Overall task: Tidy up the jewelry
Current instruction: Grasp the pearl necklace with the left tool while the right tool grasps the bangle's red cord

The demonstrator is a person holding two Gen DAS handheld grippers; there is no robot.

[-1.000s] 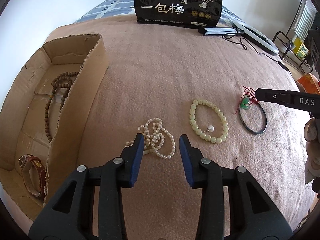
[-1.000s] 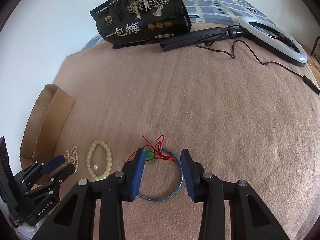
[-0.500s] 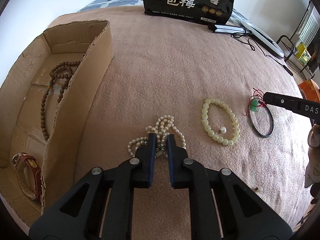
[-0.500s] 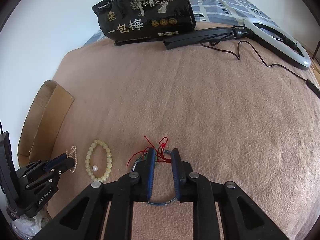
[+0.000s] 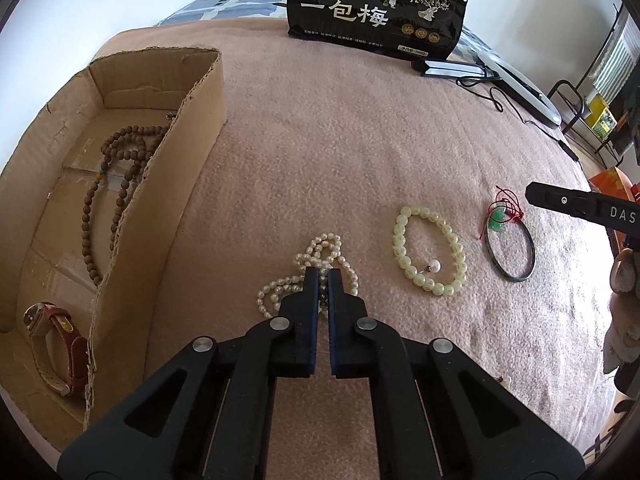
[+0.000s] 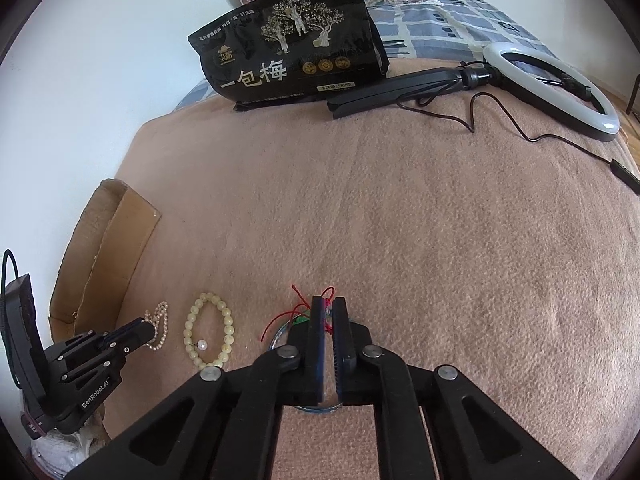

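My left gripper (image 5: pixel 323 273) is shut on the white pearl necklace (image 5: pixel 308 272), which lies bunched on the pink blanket. A pale yellow bead bracelet (image 5: pixel 430 256) lies to its right. My right gripper (image 6: pixel 329 303) is shut on the red cord of the dark bangle (image 5: pixel 510 246) with its green charm (image 5: pixel 498 219); the bangle mostly hides under the jaws in the right wrist view. The cardboard box (image 5: pixel 132 184) at left holds a brown bead necklace (image 5: pixel 116 184) and a red-strap watch (image 5: pixel 56 340).
A black snack bag (image 5: pixel 378 12) stands at the blanket's far edge. A ring light (image 6: pixel 560 88) with its black stand and cable lies at the far right. A white wall runs behind the box.
Both grippers closed from wide open: the left on the pearl necklace, the right on the bangle's red cord. Both views also shifted slightly forward.
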